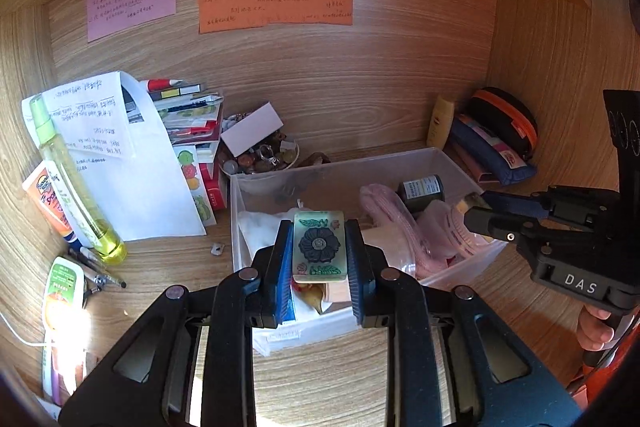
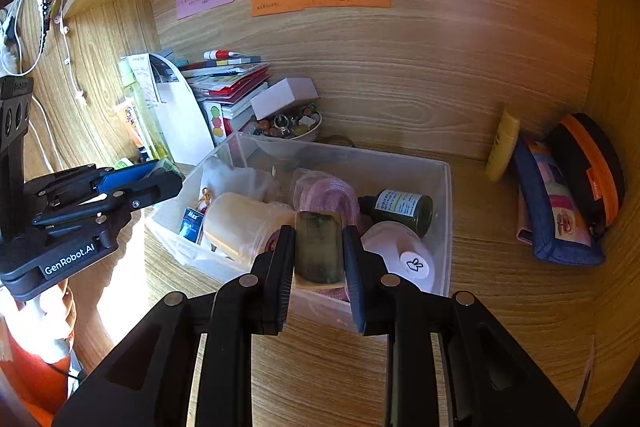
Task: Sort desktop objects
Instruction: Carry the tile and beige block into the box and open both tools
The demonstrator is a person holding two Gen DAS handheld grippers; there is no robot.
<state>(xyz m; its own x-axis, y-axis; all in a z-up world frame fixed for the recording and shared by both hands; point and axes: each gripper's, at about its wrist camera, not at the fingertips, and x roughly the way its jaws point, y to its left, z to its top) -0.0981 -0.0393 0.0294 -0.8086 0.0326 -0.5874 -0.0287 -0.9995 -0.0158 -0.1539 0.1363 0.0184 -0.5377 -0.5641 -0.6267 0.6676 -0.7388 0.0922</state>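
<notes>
My left gripper is shut on a pale green tile with a dark flower pattern, held over the near end of a clear plastic bin. My right gripper is shut on a dark greenish-brown block, held over the bin's near wall. Each gripper shows in the other's view: the right one at the bin's right side, the left one at its left side. The bin holds pink knitted cloth, a dark bottle, a cream roll and a white lid.
Behind the bin stand a bowl of beads, a stack of books and papers and a yellow-green spray bottle. At the right lie a yellow tube, a blue pouch and an orange-black case. Wooden walls enclose the desk.
</notes>
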